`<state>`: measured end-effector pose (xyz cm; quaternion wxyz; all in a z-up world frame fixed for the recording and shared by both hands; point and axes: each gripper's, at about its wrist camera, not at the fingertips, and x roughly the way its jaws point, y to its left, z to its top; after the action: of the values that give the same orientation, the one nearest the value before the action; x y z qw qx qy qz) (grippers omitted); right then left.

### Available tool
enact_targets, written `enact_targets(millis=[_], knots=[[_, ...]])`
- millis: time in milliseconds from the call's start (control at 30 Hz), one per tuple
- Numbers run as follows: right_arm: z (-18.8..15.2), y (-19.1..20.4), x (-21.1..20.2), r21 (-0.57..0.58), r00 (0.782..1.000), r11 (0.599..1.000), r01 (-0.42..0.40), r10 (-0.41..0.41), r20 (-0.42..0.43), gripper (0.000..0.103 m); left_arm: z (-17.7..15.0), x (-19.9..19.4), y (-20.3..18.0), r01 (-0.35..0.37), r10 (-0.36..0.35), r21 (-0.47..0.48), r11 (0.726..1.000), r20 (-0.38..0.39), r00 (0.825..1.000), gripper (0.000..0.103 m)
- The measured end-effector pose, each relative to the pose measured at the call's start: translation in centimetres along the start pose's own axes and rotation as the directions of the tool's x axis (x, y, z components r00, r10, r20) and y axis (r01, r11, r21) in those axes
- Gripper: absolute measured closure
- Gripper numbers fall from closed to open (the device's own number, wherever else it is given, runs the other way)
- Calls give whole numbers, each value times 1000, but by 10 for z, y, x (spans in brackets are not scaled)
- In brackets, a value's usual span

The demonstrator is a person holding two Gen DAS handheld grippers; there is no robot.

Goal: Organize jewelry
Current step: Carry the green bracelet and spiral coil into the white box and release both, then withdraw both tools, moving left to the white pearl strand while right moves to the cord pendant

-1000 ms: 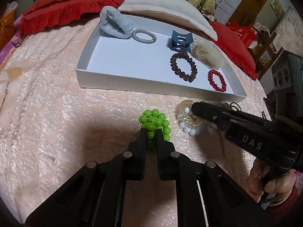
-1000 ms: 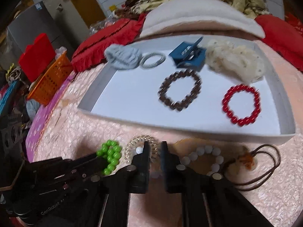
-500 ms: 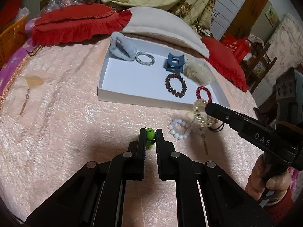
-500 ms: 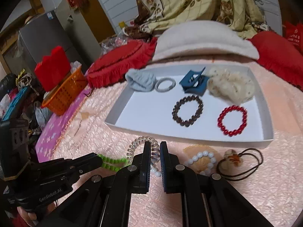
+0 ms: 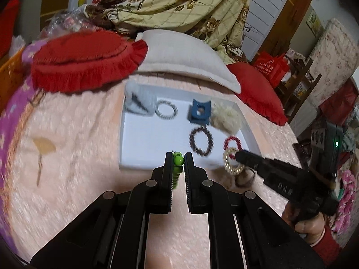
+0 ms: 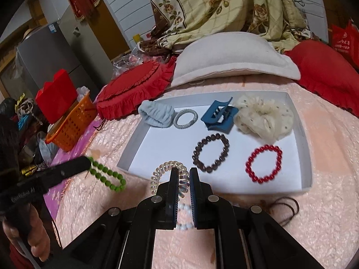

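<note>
A: Beads first, on the left: the left gripper (image 5: 178, 160) has its fingers closed on the green bead bracelet (image 6: 107, 174), which hangs free above the bed (image 5: 74, 148), just short of the white tray's (image 6: 305, 157) near-left corner.

B: And the other one?

A: Further right, the right gripper (image 6: 181, 174) has its fingers pinched on the clear coil hair tie (image 6: 167, 172), held over the tray's near rim. Inside the tray lie a brown bead bracelet (image 6: 210, 153) and, right of it, a red bead bracelet (image 6: 263, 163).

B: What could go wrong?

A: My guess: the green loop is held by only a bead or two, so a quick swing could slip it out onto the bedspread. The coil is springy and could twist loose likewise.

B: Anything on landing?

A: Dropped too far right, either piece may fall on the brown bracelet and tangle.
</note>
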<state>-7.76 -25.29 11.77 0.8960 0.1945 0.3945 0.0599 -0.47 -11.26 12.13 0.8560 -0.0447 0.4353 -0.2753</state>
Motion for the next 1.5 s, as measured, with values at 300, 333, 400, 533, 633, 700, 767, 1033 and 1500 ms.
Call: enact_targets(millis=[300, 333, 400, 533, 633, 700, 767, 1033, 1500], knots=[[33, -6, 65, 86, 998, 996, -30, 34, -56, 94, 51, 81, 25, -95, 93, -13, 995, -109, 990, 95], [37, -7, 74, 96, 997, 995, -29, 35, -67, 94, 54, 90, 28, -106, 104, -14, 994, -121, 987, 95], [43, -10, 89, 115, 995, 993, -29, 39, -89, 94, 59, 103, 34, -135, 133, -10, 991, -133, 982, 95], [51, -17, 119, 150, 991, 989, -17, 37, -132, 94, 66, 121, 44, -197, 194, -8, 980, -134, 972, 95], [54, -23, 133, 190, 988, 982, -15, 44, -148, 94, 66, 126, 51, -208, 203, -31, 978, -124, 971, 95], [54, -28, 138, 228, 987, 973, -17, 53, -150, 94, 63, 128, 53, -192, 185, -35, 981, -132, 974, 94], [54, -31, 140, 253, 987, 967, -19, 59, -150, 94, 61, 128, 53, -175, 169, -35, 984, -143, 975, 93], [57, -32, 110, 266, 994, 964, -24, 51, -94, 74, 52, 94, 44, -137, 130, -55, 989, -117, 985, 85], [-23, -82, -28, 208, 999, 977, 46, -43, -22, 71, -26, 23, -18, -114, 121, 102, 988, -66, 990, 84]])
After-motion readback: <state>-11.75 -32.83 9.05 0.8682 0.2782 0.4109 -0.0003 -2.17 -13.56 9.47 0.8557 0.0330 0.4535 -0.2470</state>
